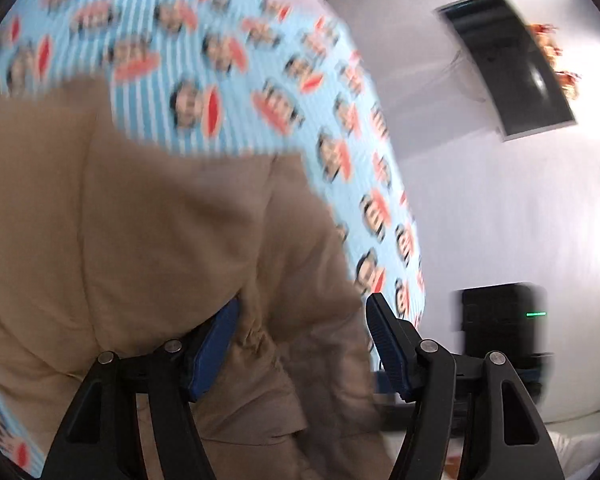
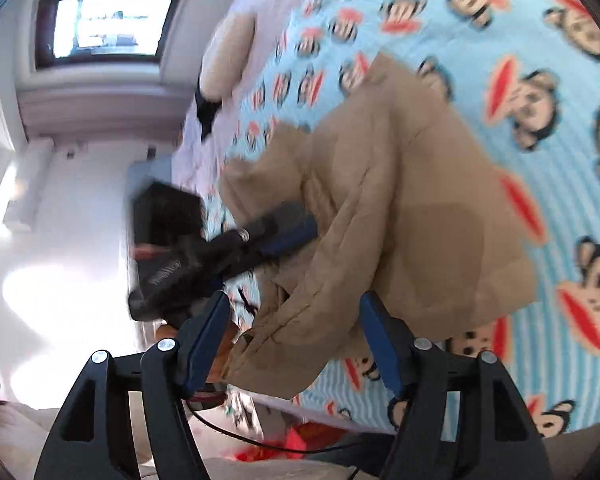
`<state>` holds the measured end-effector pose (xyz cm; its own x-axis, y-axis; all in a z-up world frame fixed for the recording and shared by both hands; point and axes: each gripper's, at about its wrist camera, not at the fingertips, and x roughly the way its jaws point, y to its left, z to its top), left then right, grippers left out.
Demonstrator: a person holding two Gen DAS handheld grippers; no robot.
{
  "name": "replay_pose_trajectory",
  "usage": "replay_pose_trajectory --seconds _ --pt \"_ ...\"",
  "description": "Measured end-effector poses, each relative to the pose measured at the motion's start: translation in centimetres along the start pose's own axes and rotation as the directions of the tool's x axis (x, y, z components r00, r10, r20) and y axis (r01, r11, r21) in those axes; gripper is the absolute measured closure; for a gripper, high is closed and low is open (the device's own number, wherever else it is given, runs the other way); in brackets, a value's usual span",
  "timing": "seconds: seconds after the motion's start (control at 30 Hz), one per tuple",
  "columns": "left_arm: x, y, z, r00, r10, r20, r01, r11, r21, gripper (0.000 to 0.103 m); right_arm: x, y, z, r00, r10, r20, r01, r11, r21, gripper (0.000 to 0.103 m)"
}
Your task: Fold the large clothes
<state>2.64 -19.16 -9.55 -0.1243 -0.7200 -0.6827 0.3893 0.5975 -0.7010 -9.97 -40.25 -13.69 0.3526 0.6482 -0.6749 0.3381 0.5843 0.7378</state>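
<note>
Bed with a blue striped monkey-print sheet [image 2: 500,20], white walls behind, window [image 2: 104,8] far left. Tan padded coat [image 2: 400,208] bunched in a heap near the bed's near edge. Left gripper [image 1: 300,344] standing wide, coat fabric between the jaws but not pinched. Right gripper [image 2: 292,340] also wide, hovering over the coat's near hem. Looks like a between-folds reset; probably needs grabbing a hem or sleeve next and spreading flat first.
</note>
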Motion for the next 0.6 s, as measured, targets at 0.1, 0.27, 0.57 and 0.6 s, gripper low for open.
replay_pose_trajectory --seconds 0.1,0.27,0.57,0.6 --pt "-5.2 0.2 -0.5 0.977 0.133 0.165 -0.146 0.987 0.069 0.036 2.5 -0.9 0.6 0.992 -0.122 -0.034 0.121 0.992 -0.018 0.089" --pt "-10.0 7.6 -2.4 0.914 0.334 0.231 -0.317 0.942 -0.106 0.036 2.4 0.9 1.9 0.963 -0.263 0.063 0.270 0.950 -0.158 0.095" --pt "-5.4 14.1 -2.6 0.925 0.336 0.179 -0.272 0.911 -0.309 0.036 1.8 -0.7 4.2 0.898 -0.431 0.091 0.438 0.853 -0.284 0.096" --pt "-4.6 12.9 -2.2 0.923 0.343 0.177 -0.289 0.917 -0.274 0.036 1.6 -1.5 4.5 0.901 -0.428 0.074 0.432 0.865 -0.256 0.096"
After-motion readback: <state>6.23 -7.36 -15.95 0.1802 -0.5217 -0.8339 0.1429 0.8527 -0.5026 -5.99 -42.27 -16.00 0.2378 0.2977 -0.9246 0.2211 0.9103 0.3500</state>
